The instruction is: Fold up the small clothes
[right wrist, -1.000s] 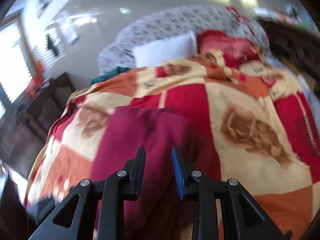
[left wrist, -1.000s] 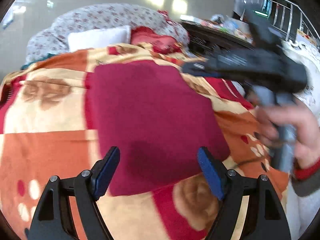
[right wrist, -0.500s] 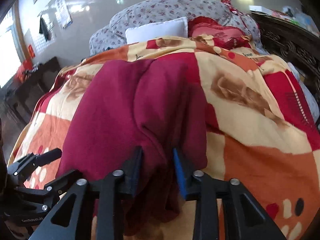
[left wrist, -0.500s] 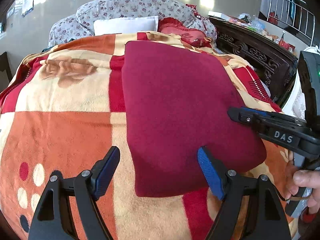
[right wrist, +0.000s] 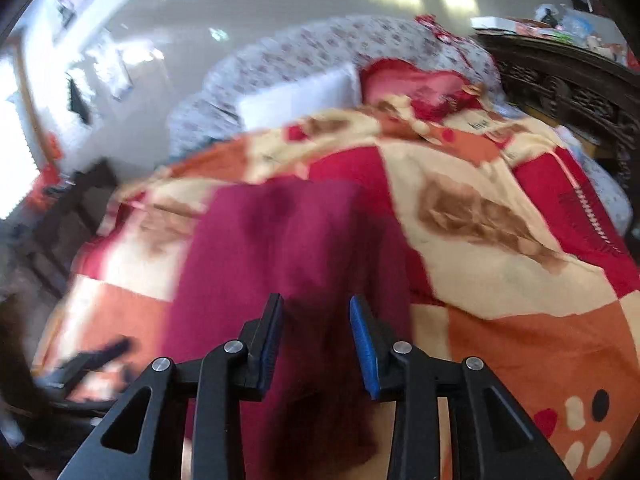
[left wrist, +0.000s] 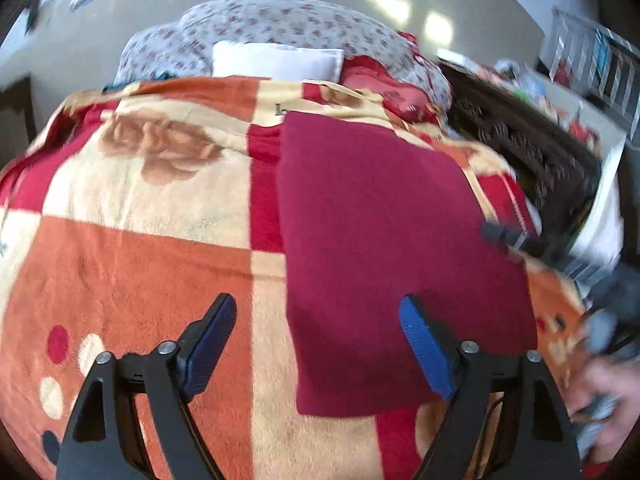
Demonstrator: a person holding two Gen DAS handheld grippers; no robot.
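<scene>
The maroon garment (left wrist: 384, 248) lies flat on the patchwork blanket (left wrist: 132, 264), folded into a long panel running away from both tools.

Left gripper (left wrist: 318, 344): jaws spread wide and just been opening further; nothing pinched. The garment's near left corner sits ahead of the gap, toward the right pad.

Right gripper (right wrist: 316, 344): jaws partly apart and just been opening; the garment's near edge lies between and beneath the pads (right wrist: 362, 344), not clamped. A hand (left wrist: 604, 404) holds this tool, at the right edge of the left view.

Beyond the garment are a white pillow (left wrist: 276, 60) and a floral quilt (left wrist: 288, 20).
</scene>
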